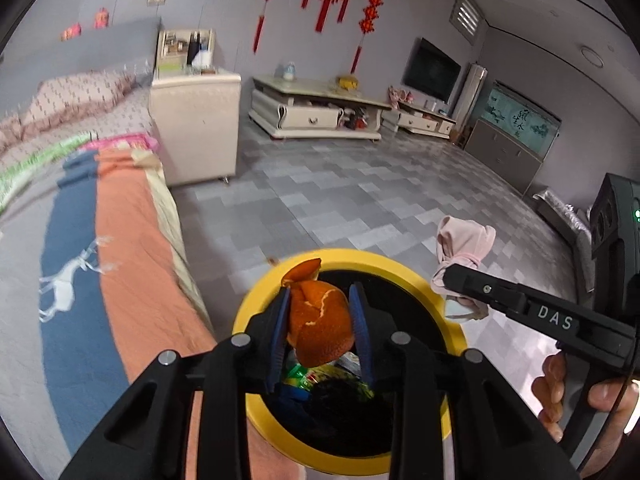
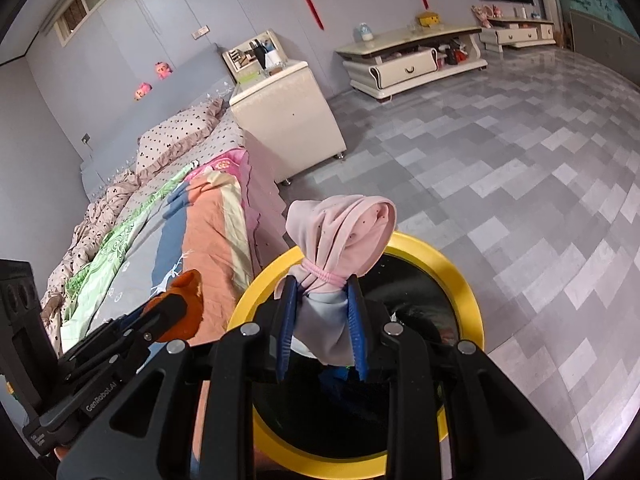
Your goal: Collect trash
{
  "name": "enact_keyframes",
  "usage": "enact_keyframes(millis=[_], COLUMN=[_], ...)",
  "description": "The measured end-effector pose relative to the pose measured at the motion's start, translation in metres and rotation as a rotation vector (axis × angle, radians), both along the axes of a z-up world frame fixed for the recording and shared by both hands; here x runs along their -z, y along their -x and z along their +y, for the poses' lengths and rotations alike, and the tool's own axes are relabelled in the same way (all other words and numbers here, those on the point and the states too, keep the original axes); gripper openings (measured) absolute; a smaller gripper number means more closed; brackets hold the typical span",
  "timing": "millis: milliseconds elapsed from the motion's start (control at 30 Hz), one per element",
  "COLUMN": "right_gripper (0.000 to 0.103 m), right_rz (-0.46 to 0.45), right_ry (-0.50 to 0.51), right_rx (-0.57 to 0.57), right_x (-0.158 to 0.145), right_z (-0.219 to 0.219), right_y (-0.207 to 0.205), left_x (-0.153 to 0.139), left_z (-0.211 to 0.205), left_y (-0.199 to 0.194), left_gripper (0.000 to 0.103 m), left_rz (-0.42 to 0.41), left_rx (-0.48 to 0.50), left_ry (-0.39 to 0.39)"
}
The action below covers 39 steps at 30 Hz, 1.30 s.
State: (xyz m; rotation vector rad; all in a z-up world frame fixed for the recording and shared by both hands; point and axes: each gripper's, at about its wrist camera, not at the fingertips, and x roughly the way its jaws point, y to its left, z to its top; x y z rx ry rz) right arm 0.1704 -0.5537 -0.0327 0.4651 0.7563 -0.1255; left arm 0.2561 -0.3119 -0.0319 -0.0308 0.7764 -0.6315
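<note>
Orange peel [image 1: 320,320] is clamped by left gripper [image 1: 320,334], tied pink cloth bundle [image 2: 340,248] by right gripper [image 2: 323,328], over yellow-rimmed bin [image 1: 256,308] beside bed [image 1: 132,248], contents half hidden.

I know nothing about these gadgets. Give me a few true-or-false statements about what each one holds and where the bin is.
1. The left gripper holds an orange peel. True.
2. The right gripper is empty. False: it grips a pink cloth bundle.
3. The bin has a yellow rim. True.
4. The bin is empty. False: wrappers lie inside.
5. The bin stands beside the bed. True.
</note>
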Motion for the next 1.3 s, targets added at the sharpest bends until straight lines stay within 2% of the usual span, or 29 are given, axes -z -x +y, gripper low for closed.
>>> enact_keyframes(millis=[100,200,267,333,367,633,800,1100,1300], right_gripper=[0.027,0.028,0.029,0.031,0.032,0.034,0.034,0.034,0.034], right_rz=[0.009,-0.005,-0.016,-0.019,-0.019,-0.022,-0.034,-0.046,-0.044], right_ry=[0.002,0.017,0.026,0.033,0.039,0.033,0.036,0.046,0.054], right_rx=[0.001,0.002,0.007,0.012,0.019,0.044,0.022,-0.071,-0.159], right_x=[0.001,-0.003,-0.007,-0.009,-0.011,-0.015,-0.021,-0.036,-0.042], right_z=[0.000,0.005,0.005,0.006,0.007,0.010,0.023,0.076,0.127], right_y=[-0.002,-0.002,-0.002,-0.001,0.000,0.014,0.024,0.024,0.018], left_x=[0.003,-0.001,-0.006,-0.013,-0.015,-0.016,-0.020,-0.033,-0.035], left_z=[0.004,0.008,0.012,0.017,0.019,0.045,0.072,0.123,0.165], left_y=[-0.005,-0.006,-0.003,0.001,0.002,0.008,0.011,0.026,0.036], left_gripper=[0.029,0.036,0.049,0.060,0.062,0.062,0.062,0.062,0.062], left_rz=[0.023,0.013,-0.007,-0.025,-0.026,-0.018,-0.023,-0.049,-0.051], left_rx=[0.001,-0.012,-0.023,-0.042,-0.045,-0.083,-0.128,-0.209,-0.274], left_ry=[0.009,0.008,0.011,0.020,0.023,0.002,0.003,0.004,0.004])
